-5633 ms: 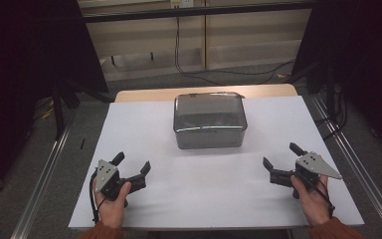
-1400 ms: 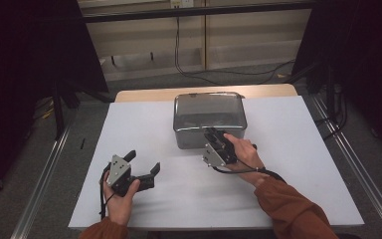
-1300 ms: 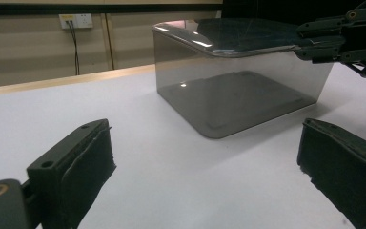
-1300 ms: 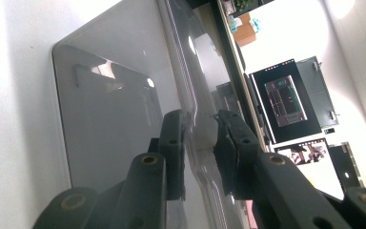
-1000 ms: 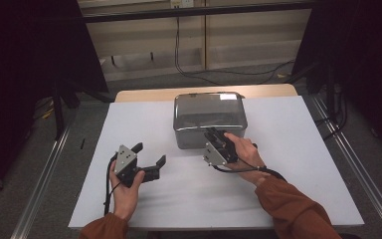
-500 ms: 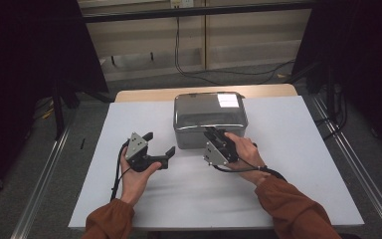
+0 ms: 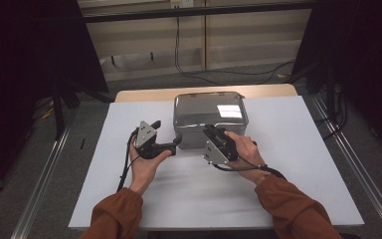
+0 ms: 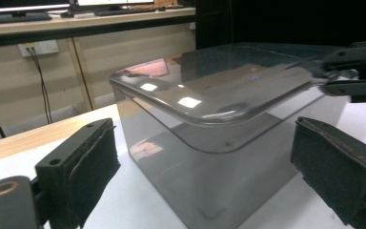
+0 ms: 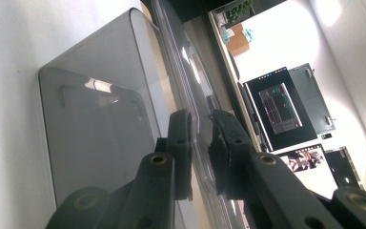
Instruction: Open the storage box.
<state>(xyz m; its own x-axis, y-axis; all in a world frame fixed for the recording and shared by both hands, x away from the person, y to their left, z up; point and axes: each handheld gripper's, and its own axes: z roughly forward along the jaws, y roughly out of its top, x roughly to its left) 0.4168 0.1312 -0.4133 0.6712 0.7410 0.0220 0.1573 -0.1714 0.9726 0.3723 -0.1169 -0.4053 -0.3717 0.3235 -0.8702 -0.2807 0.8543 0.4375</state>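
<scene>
A grey see-through box (image 7: 199, 133) with a glossy lid (image 7: 209, 110) stands at the middle back of the white table. My right gripper (image 7: 212, 131) is at the box's front edge, shut on the lid's rim. In the right gripper view the lid (image 9: 181, 57) passes between the pressed pads of that gripper (image 9: 201, 119), with the box wall (image 9: 95, 138) to their left. My left gripper (image 7: 166, 133) is open at the box's front left corner, and its jaws have just been closing a little. In the left gripper view the box corner (image 8: 209, 176) stands ahead of that gripper (image 8: 214, 162), untouched by either pad. The right gripper (image 8: 333, 78) holds the lid (image 8: 209, 81) there.
The white table top (image 7: 303, 164) has free room on both sides and in front of the box. A wooden strip (image 7: 144, 94) runs along its far edge. Metal rails (image 7: 45, 189) flank the table, and cables (image 7: 189, 64) lie on the floor behind.
My left gripper has travelled up and to the right, from the near left of the table to the box's front left corner. The right gripper has kept still on the lid's rim.
</scene>
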